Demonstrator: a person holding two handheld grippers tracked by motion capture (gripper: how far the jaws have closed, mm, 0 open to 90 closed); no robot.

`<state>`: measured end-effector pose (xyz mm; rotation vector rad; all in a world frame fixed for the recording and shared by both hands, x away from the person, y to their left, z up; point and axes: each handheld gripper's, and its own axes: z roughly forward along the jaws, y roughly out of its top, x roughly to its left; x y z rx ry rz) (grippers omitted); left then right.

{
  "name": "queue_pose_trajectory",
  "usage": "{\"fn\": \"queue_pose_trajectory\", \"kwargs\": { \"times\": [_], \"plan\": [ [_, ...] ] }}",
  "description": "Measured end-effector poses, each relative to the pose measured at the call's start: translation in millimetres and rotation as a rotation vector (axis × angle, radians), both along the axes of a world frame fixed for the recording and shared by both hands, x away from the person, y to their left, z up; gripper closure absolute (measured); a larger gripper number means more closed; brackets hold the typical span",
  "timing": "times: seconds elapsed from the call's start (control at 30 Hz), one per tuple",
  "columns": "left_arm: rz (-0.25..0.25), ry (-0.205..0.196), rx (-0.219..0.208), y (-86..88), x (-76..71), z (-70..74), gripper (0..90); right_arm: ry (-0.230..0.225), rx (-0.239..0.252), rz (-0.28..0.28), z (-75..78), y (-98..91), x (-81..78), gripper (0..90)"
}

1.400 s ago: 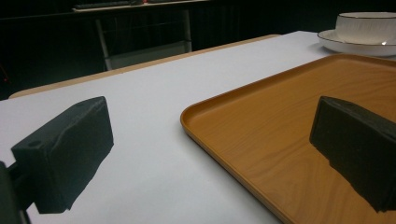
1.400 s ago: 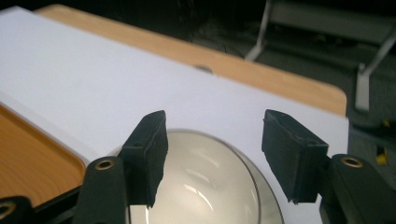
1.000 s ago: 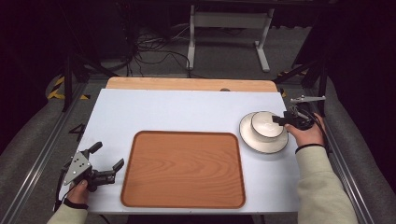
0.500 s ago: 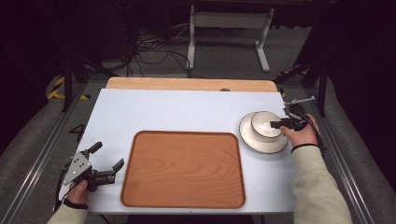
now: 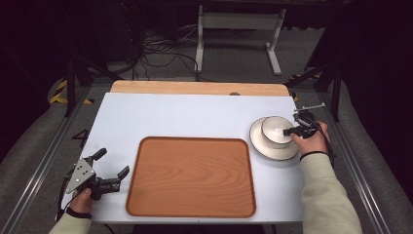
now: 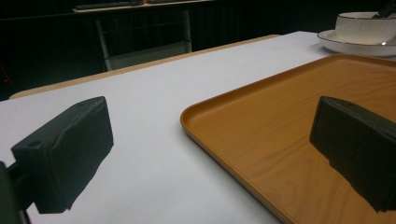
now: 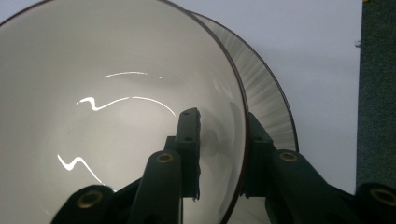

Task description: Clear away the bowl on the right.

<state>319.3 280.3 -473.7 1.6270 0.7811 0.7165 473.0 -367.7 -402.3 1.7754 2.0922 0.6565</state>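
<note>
Bowl [image 5: 276, 130]: round, glossy off-white ceramic with a thin dark rim line, smooth inside, curved light streaks reflecting off the glaze. It sits on a plate [image 5: 263, 146] of the same off-white glaze, wider and shallow, with fine radial ribbing on its sloping border in the right gripper view. Both stand at the right side of the surface [image 5: 185, 117], just beyond the right edge of the tray [image 5: 192, 176], not touching it.

Right tool [image 5: 290, 131]: its jaws have just been closing and now straddle the near wall of the bowl, one black jaw inside, the other outside against the wall. In the right gripper view the bowl rim [image 7: 238, 98] passes straight between the two jaws, gap narrow, pads on the wall. The hand [image 5: 309, 141] lies at the right of the plate, pale sleeve behind it.

Left tool [image 5: 111, 169]: jaws wide apart, nothing between them, held low over the front left corner of the surface, just left of the tray. Grey three-cornered plate on top. Blocky matte black pads [image 6: 70, 149] in the left gripper view.

Tray: rectangular, rounded corners, orange-brown wood-grain finish, low raised lip, nothing in it. Surface: flat matte pale blue-white sheet over a light wooden board that shows along the far edge.
</note>
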Motion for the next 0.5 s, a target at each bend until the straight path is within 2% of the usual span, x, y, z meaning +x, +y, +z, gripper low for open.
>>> {"fn": "queue_pose_trajectory", "kwargs": {
  "times": [0.23, 0.5],
  "plan": [
    [0.000, 0.000, 0.000, 0.0, 0.0, 0.0, 0.3, -0.002, 0.057, -0.046, 5.4, -0.5, -3.0, 82.1],
    [0.001, 0.001, -0.002, -0.1, -0.1, 0.0, 0.3, -0.011, 0.041, -0.053, 10.5, 5.1, -5.2, 82.8]
  ]
}}
